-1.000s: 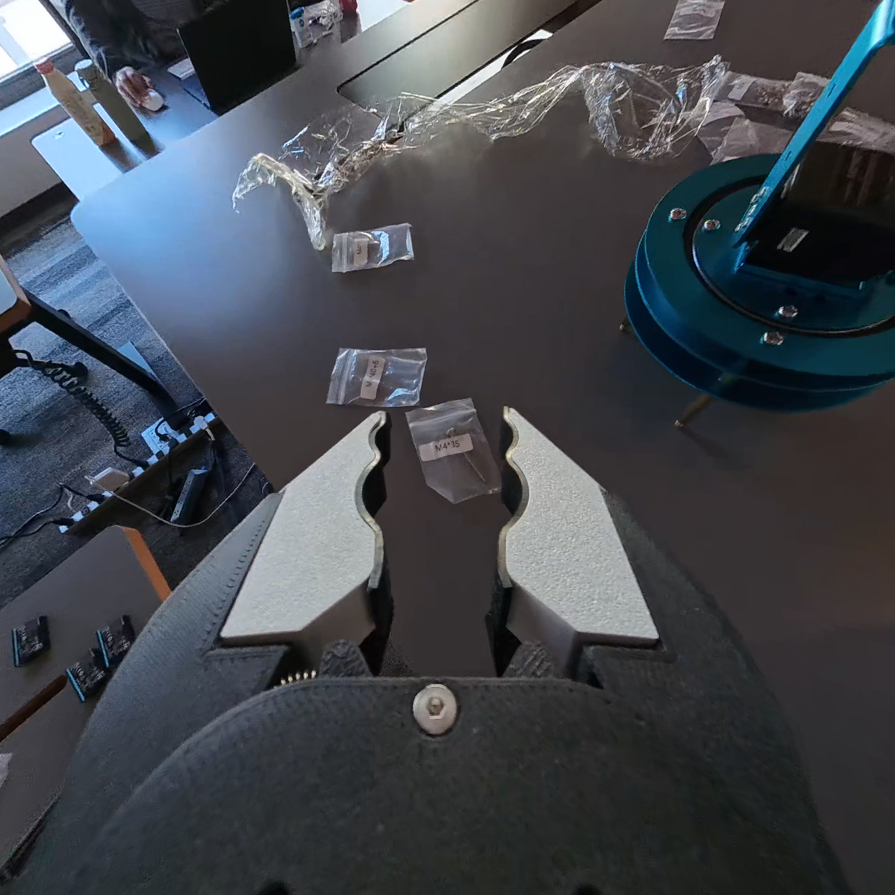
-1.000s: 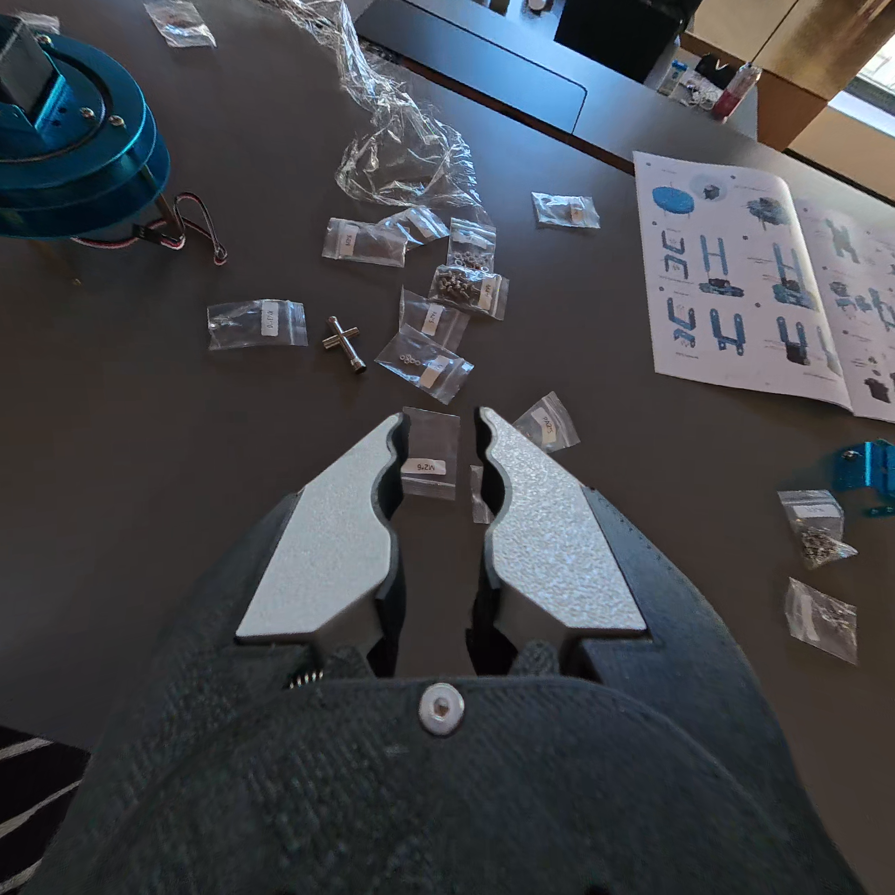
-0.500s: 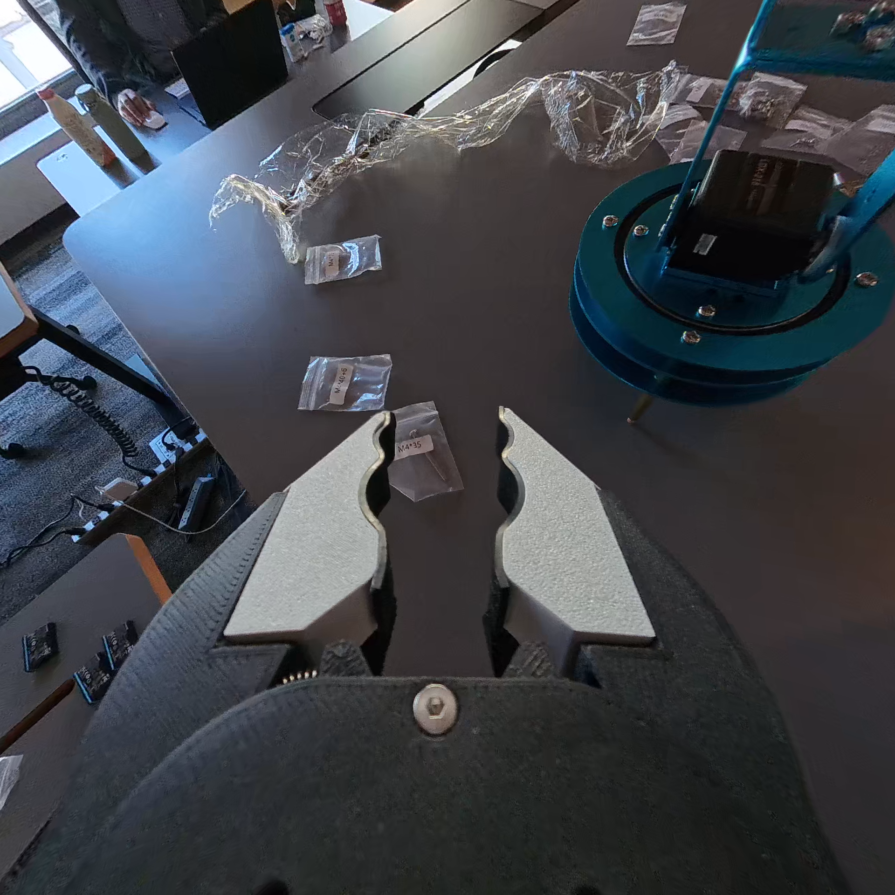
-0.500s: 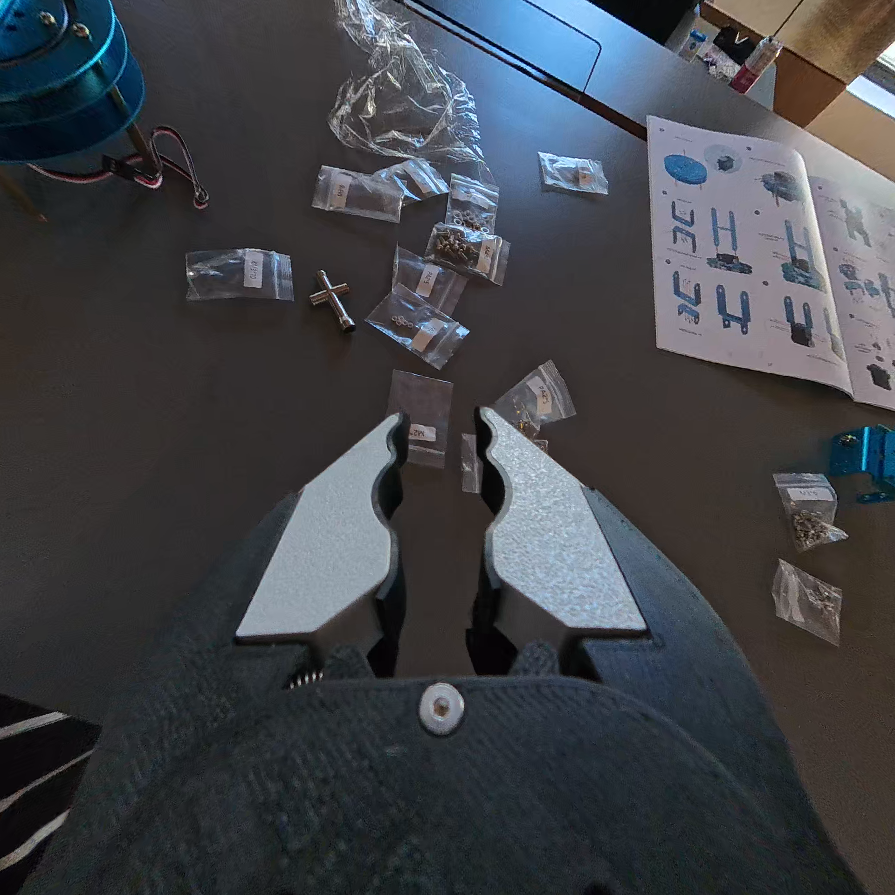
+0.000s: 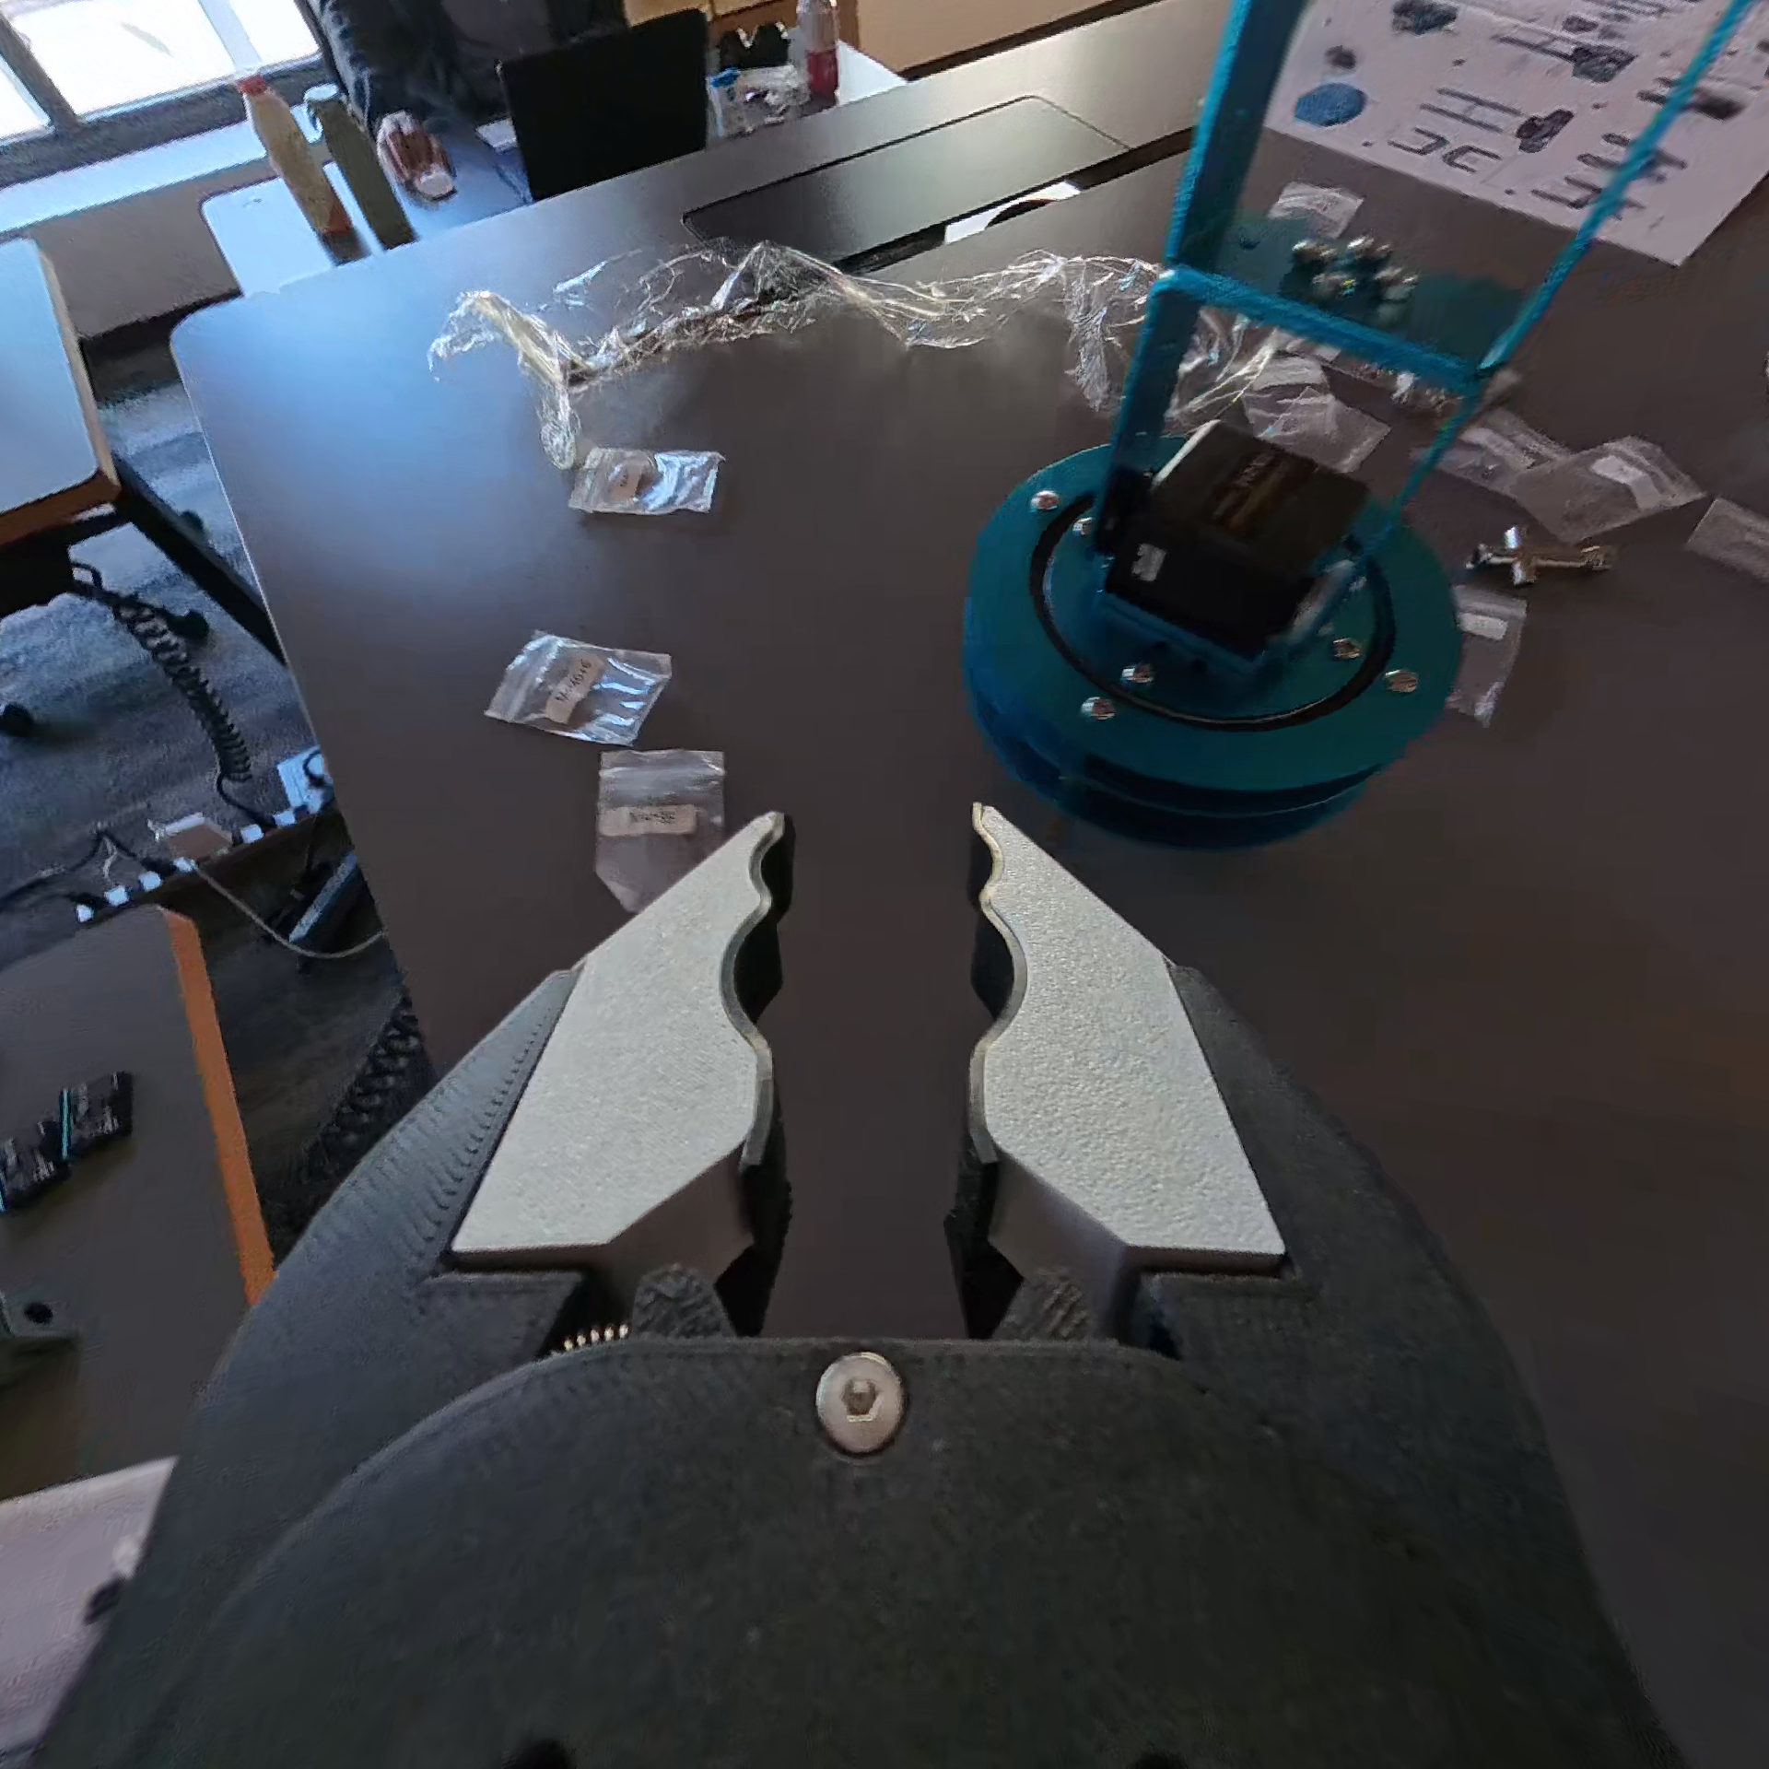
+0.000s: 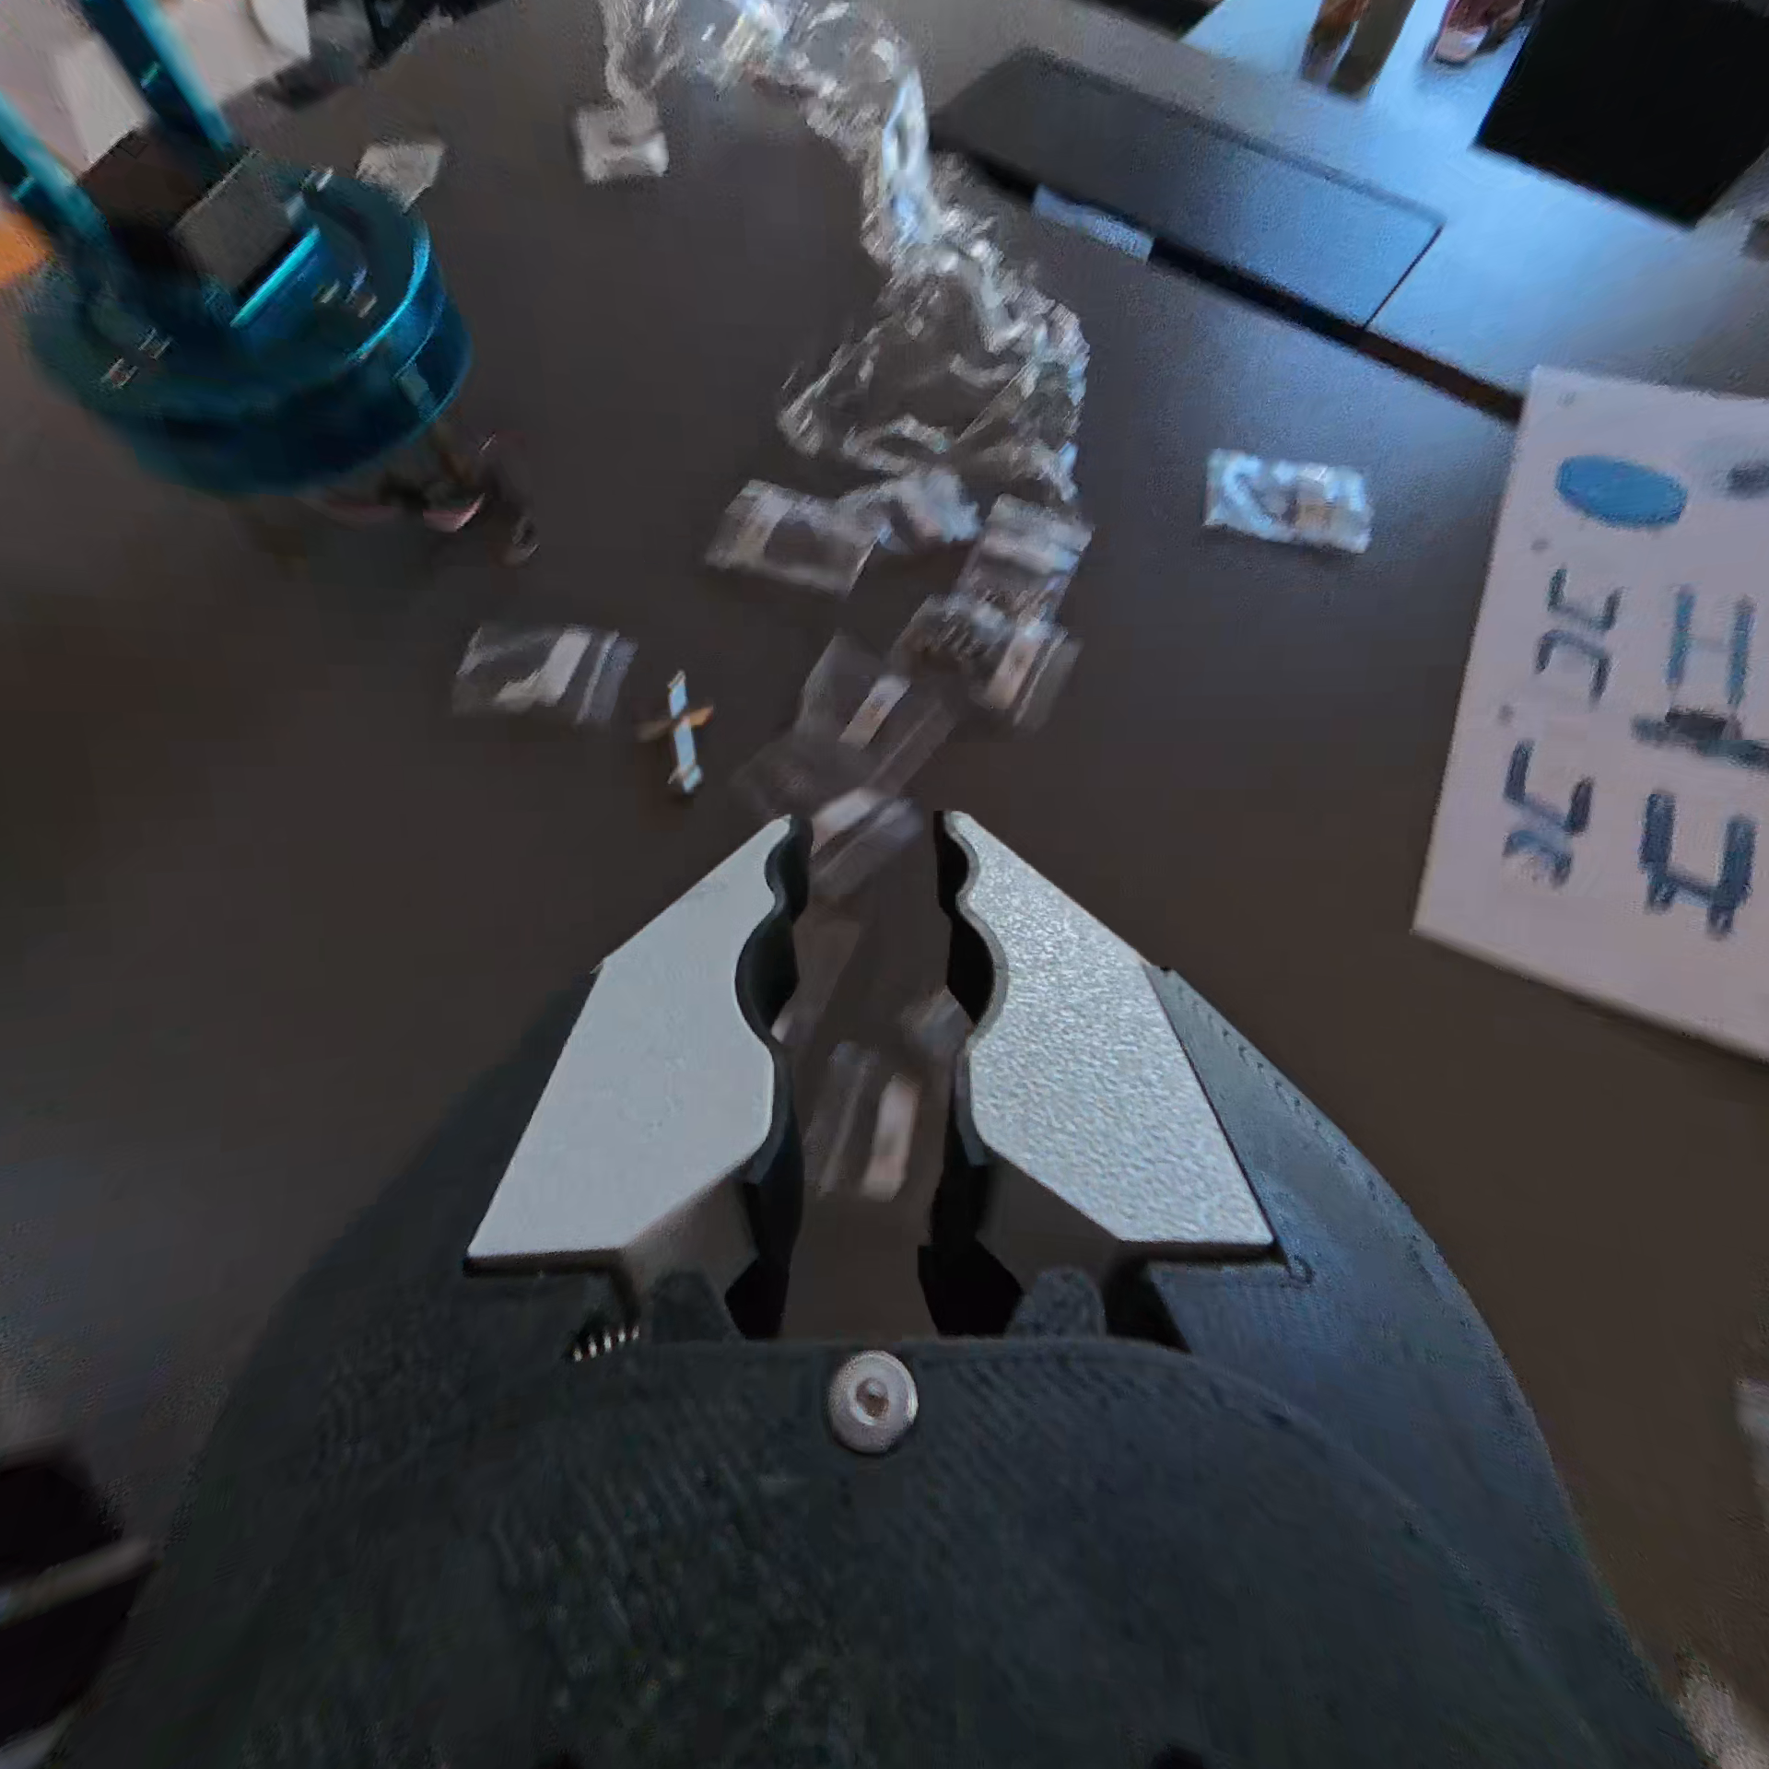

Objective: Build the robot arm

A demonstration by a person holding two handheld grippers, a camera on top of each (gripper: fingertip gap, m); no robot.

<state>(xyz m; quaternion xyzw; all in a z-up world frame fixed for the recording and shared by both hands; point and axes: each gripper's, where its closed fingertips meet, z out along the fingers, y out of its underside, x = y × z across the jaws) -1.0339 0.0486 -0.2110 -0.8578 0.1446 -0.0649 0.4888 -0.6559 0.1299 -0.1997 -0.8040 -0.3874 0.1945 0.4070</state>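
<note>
Small clear bags [image 5: 659, 825] lie on the dark tabletop [image 5: 862, 593], one just left of the left claw [image 5: 879, 835], whose jaws stand apart over bare surface with nothing between them. At upper right of that frame sits a blue round base [image 5: 1211, 660]. The right claw [image 6: 869, 831] hangs parted above blurred clear bags [image 6: 862, 1110], gripping nothing; a cross-shaped metal tool [image 6: 678, 732] lies upper left of its tips.

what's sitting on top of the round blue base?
On the round blue base: a black boxy block held between thin blue upright struts. Whatever lies beneath the block is covered.
</note>
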